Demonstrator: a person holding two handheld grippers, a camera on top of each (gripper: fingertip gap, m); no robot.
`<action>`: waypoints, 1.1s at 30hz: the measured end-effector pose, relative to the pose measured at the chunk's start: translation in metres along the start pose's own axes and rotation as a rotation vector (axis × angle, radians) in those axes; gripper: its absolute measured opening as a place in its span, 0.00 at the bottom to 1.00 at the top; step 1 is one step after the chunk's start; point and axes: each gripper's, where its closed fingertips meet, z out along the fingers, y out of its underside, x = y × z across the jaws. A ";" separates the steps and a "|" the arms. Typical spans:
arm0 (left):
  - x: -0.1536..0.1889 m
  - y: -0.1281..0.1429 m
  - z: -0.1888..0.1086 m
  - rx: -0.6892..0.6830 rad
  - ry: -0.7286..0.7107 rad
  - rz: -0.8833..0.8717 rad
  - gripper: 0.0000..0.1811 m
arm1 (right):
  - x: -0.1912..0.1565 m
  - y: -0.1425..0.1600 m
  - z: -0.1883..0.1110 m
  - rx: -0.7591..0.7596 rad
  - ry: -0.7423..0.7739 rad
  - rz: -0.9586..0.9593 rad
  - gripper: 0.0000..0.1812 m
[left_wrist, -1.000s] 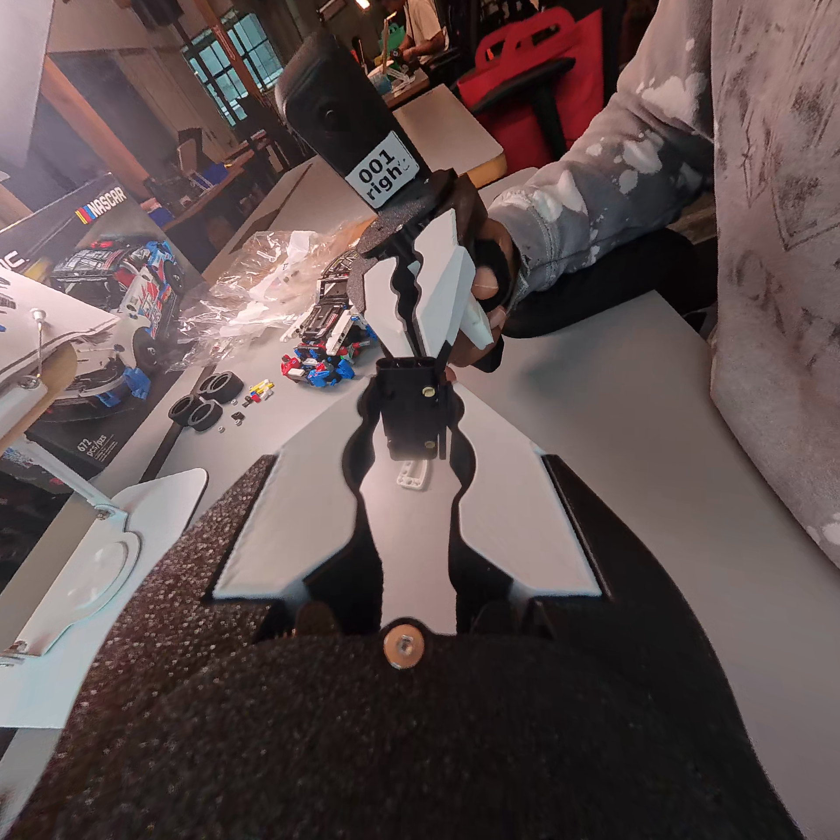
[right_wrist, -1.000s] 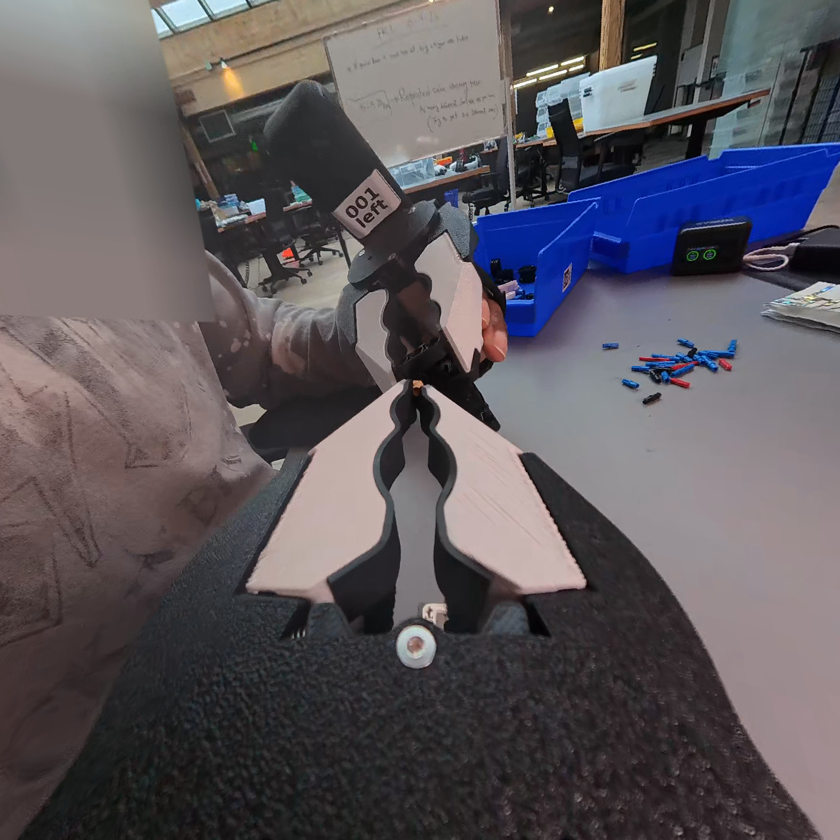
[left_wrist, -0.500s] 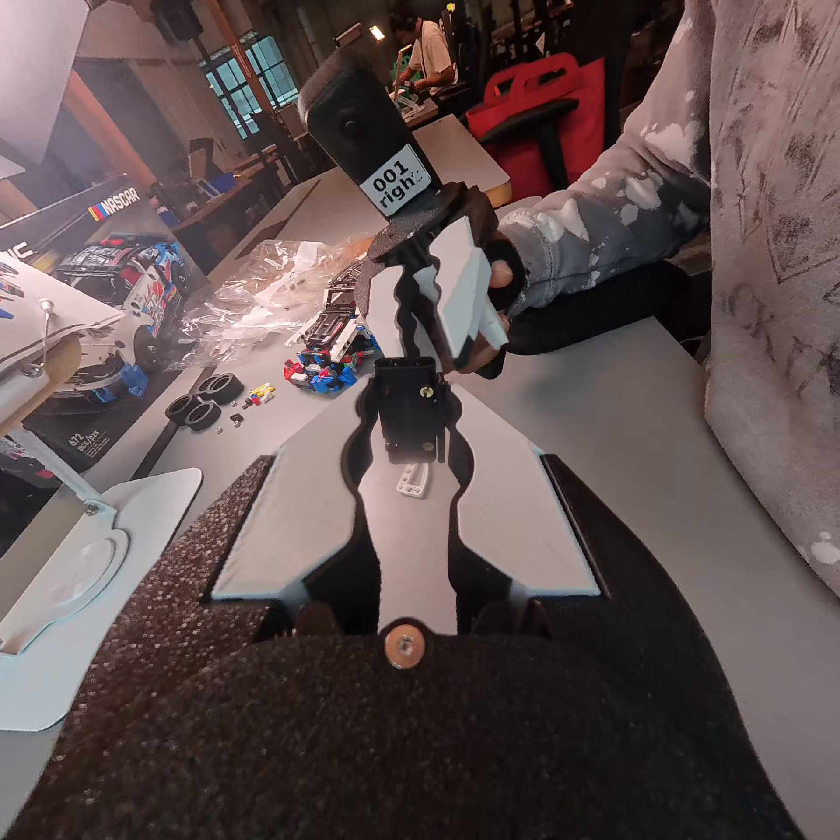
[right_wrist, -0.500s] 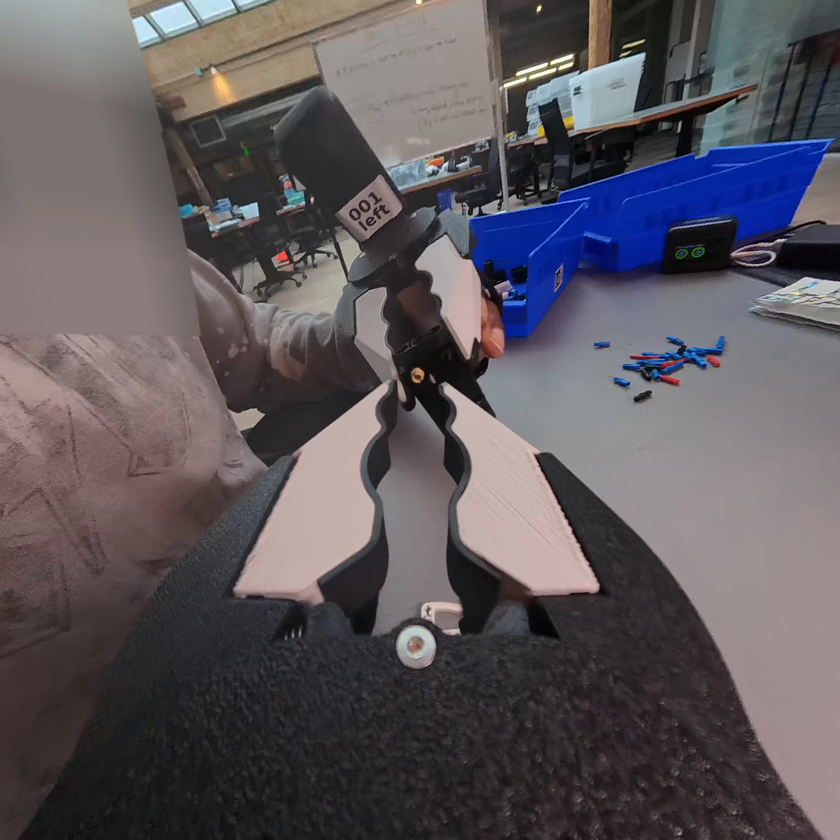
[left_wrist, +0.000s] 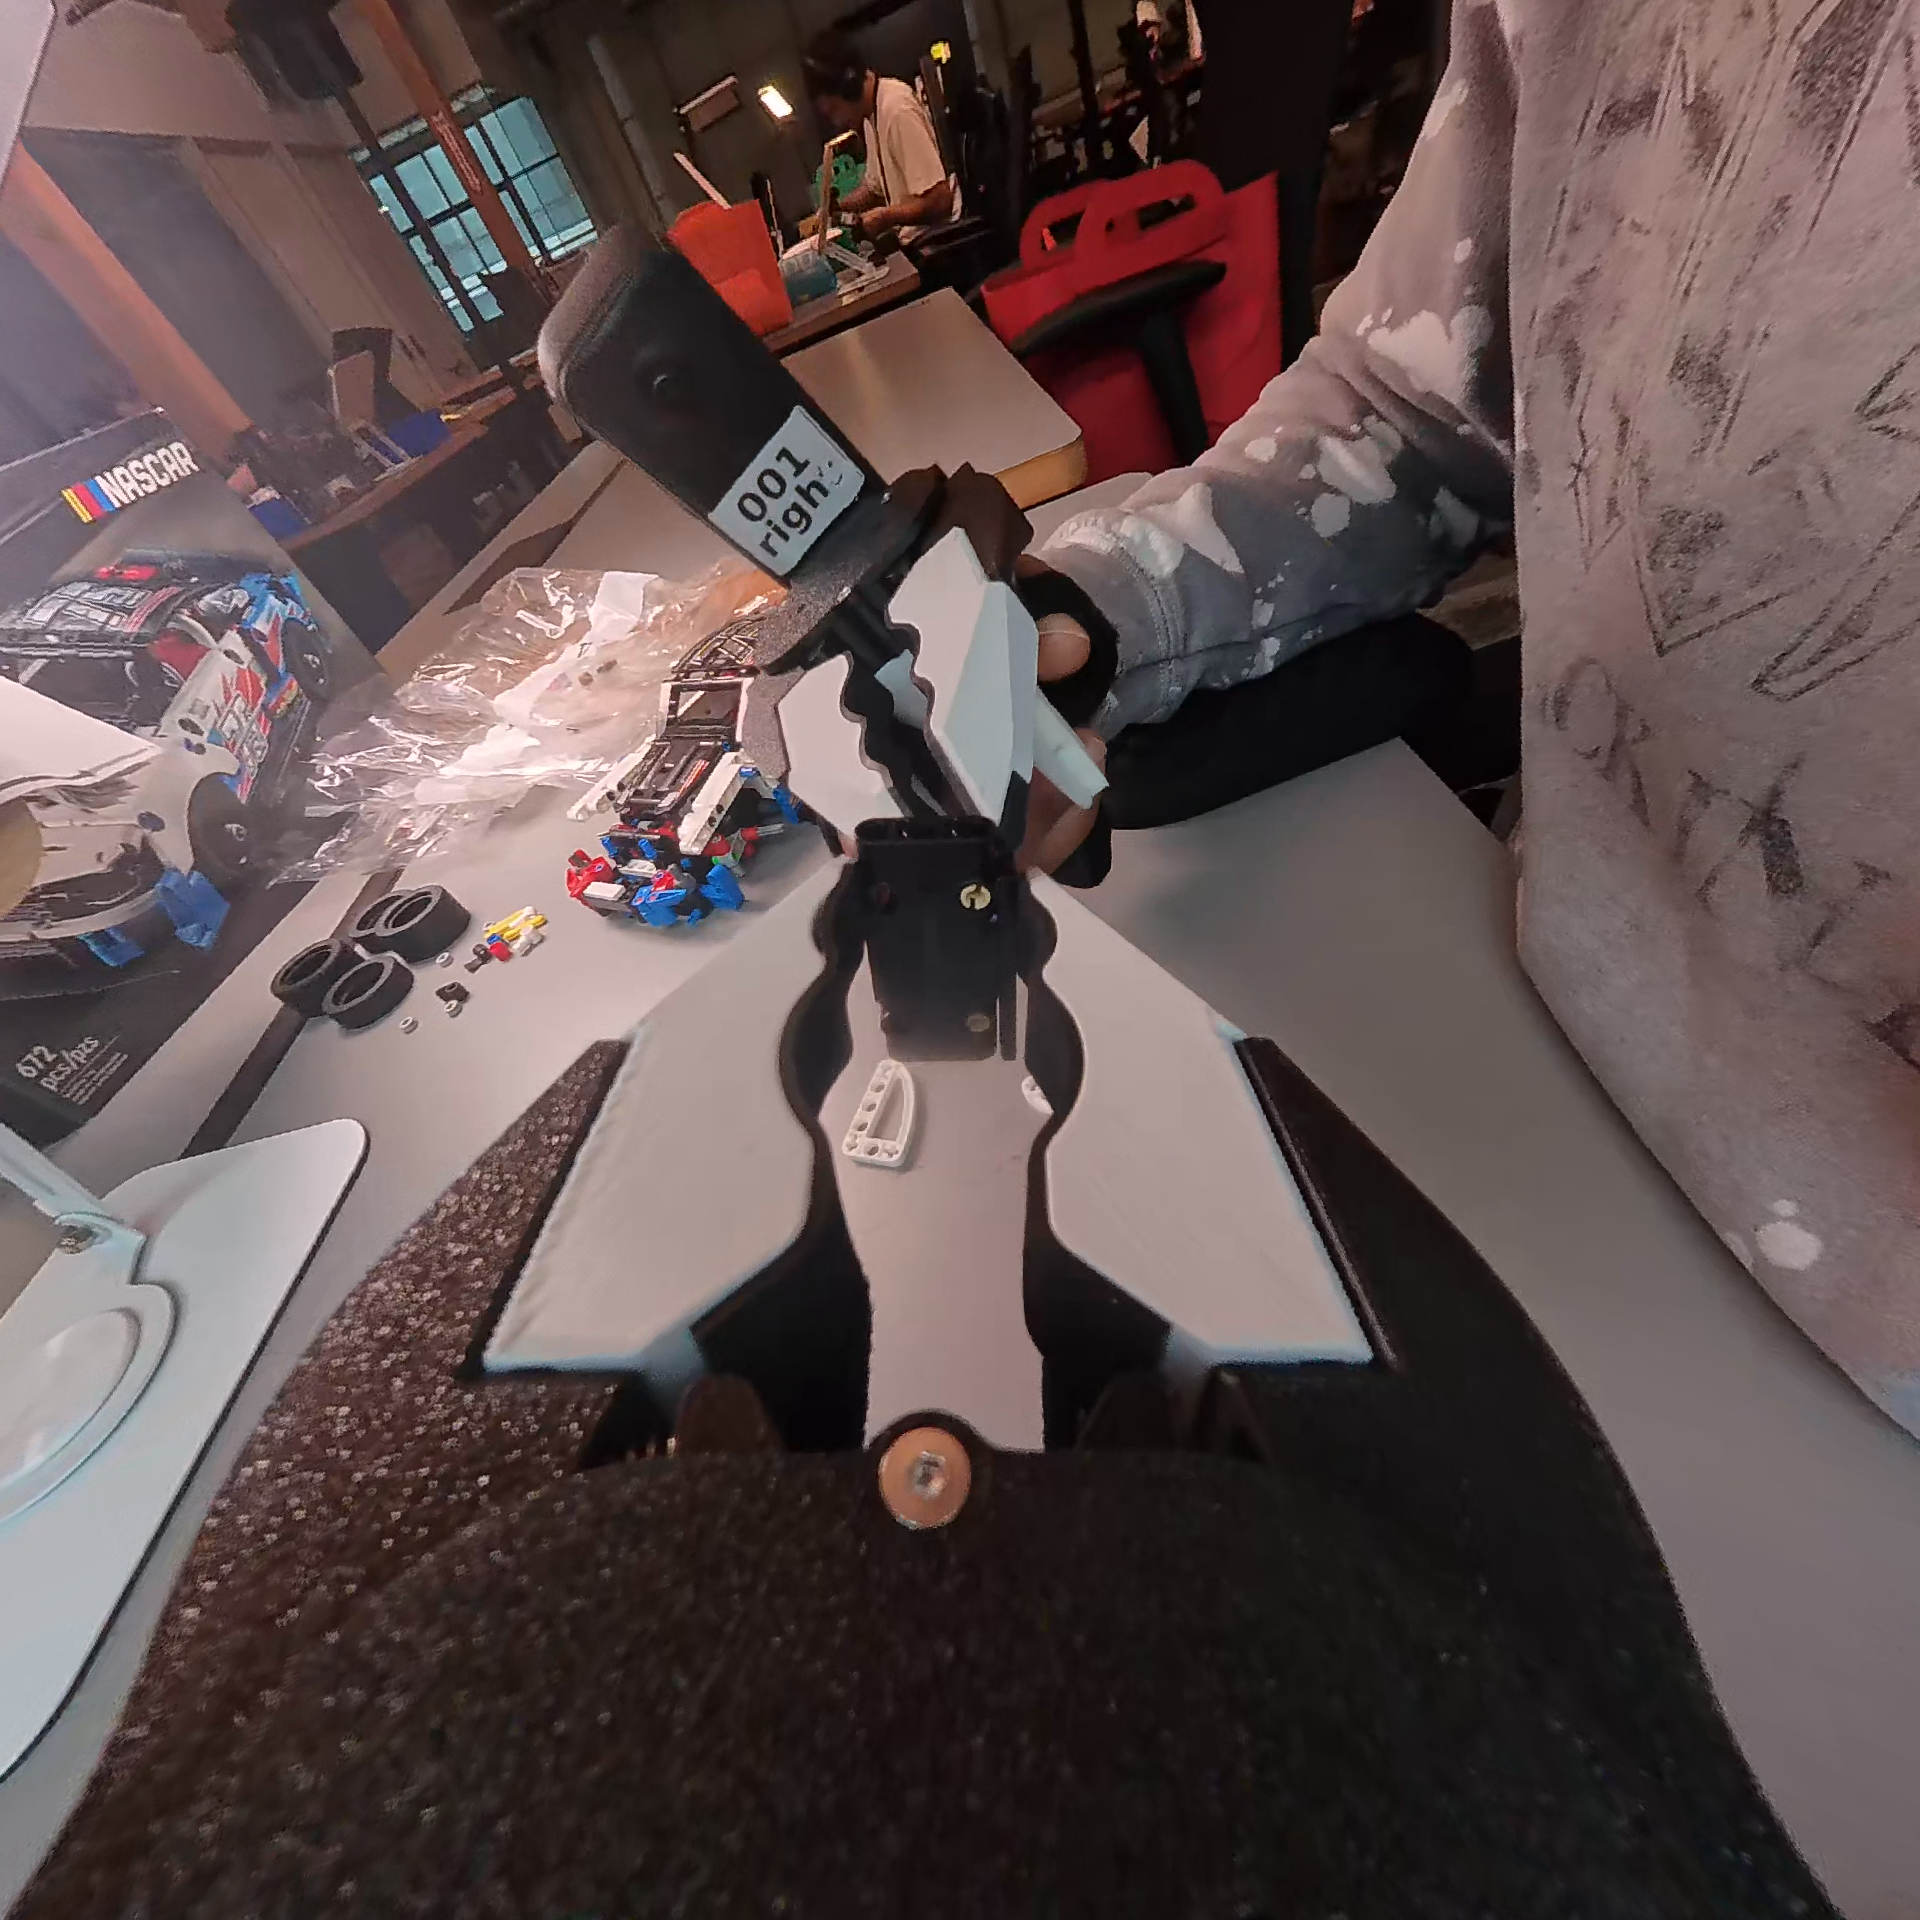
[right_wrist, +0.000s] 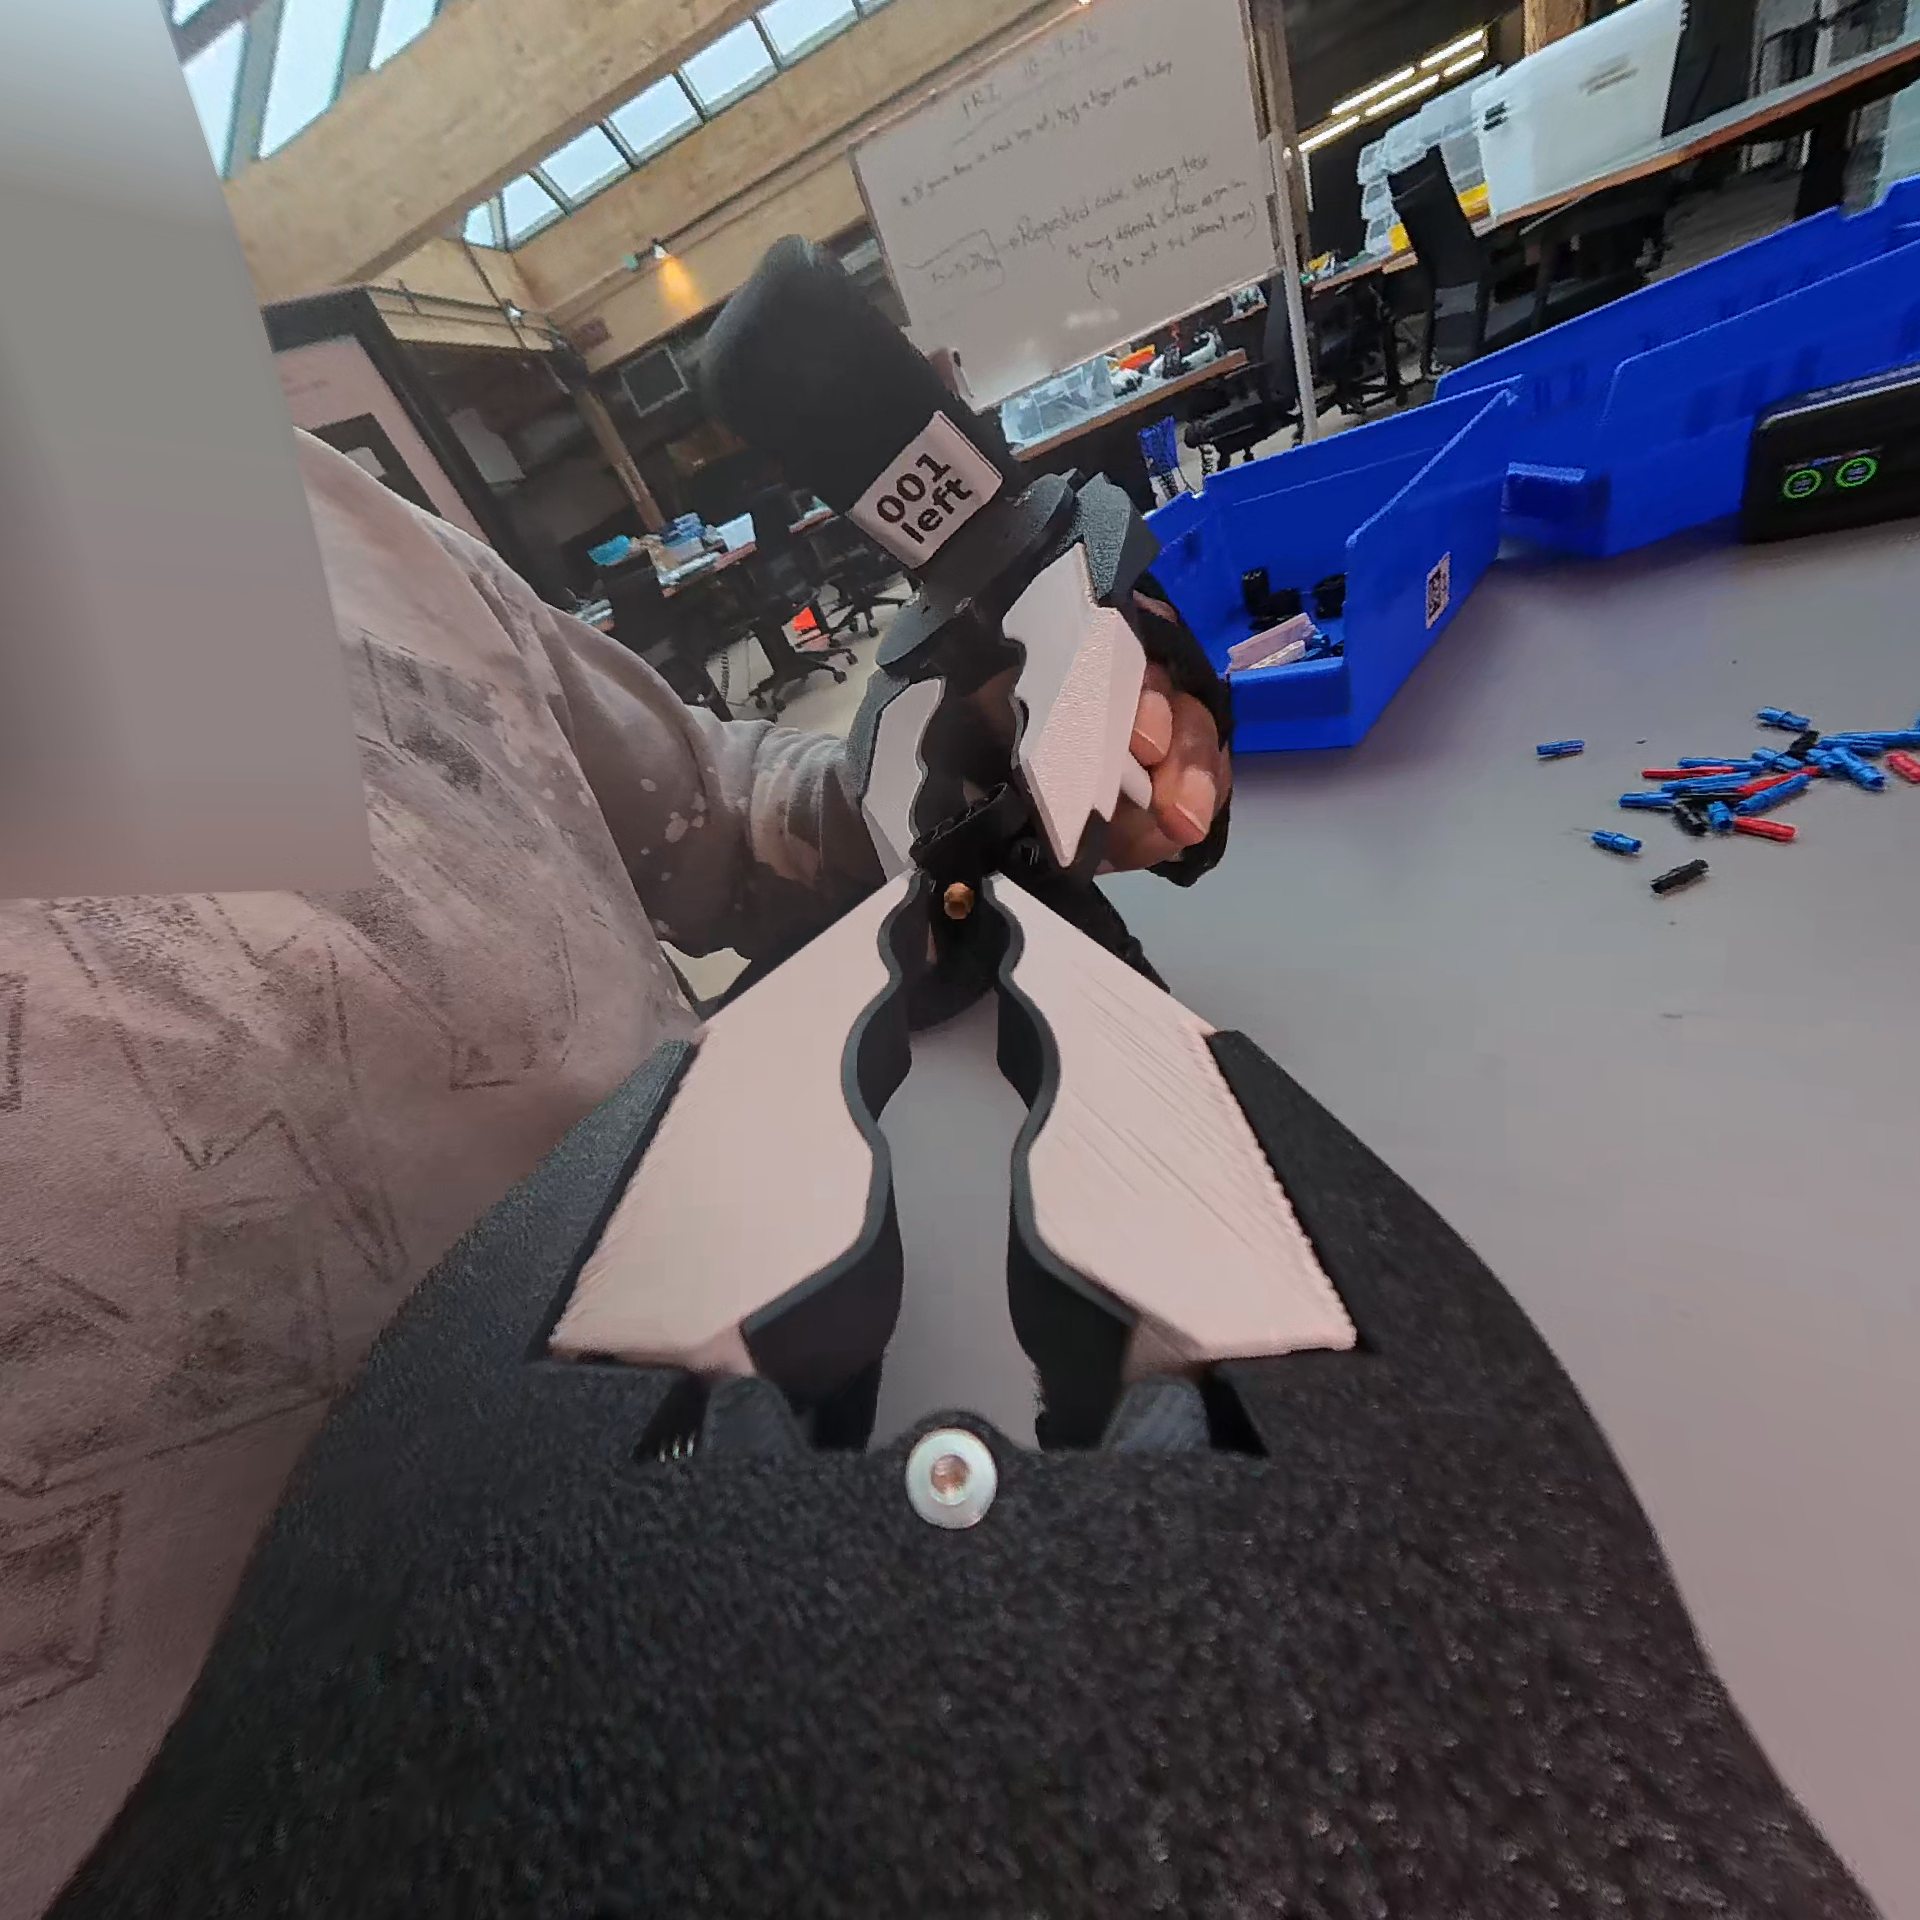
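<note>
My left gripper (left_wrist: 932, 914) is shut on a black brick assembly (left_wrist: 935, 935) and holds it just above the grey table (left_wrist: 1351, 1039). The right gripper (left_wrist: 930, 821) faces it from above, tips at the assembly's far end. In the right wrist view my right gripper (right_wrist: 954, 894) has closed in on that end of the assembly (right_wrist: 943, 982). A tan pin (right_wrist: 957, 896) sticks out of the assembly between its tips. The left gripper (right_wrist: 966, 831) shows just behind. A small white beam piece (left_wrist: 883, 1122) lies on the table under the assembly.
A part-built toy car (left_wrist: 681, 821), black tyres (left_wrist: 364, 956), clear bags (left_wrist: 499, 707), a car-picture box (left_wrist: 125, 727) and a white stand base (left_wrist: 156, 1299) lie left. Blue bins (right_wrist: 1351, 582), loose pins (right_wrist: 1766, 779) and a black device (right_wrist: 1829, 478) lie right. Only a small space, under 4 cm, lies between the two pairs of fingers.
The right gripper's fingers opened half a second ago and have narrowed again around the pin and the assembly's end. The left gripper has kept its hold, and both have tilted a little.
</note>
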 end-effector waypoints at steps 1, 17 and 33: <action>0.001 -0.001 0.000 0.009 0.010 -0.009 0.15 | -0.001 0.000 0.000 0.005 -0.016 0.013 0.04; -0.002 0.000 0.001 0.002 -0.026 0.029 0.15 | 0.001 0.001 -0.002 -0.039 -0.002 0.049 0.03; -0.009 -0.006 -0.004 -0.049 -0.116 0.154 0.15 | 0.003 -0.007 -0.003 0.067 -0.070 0.190 0.00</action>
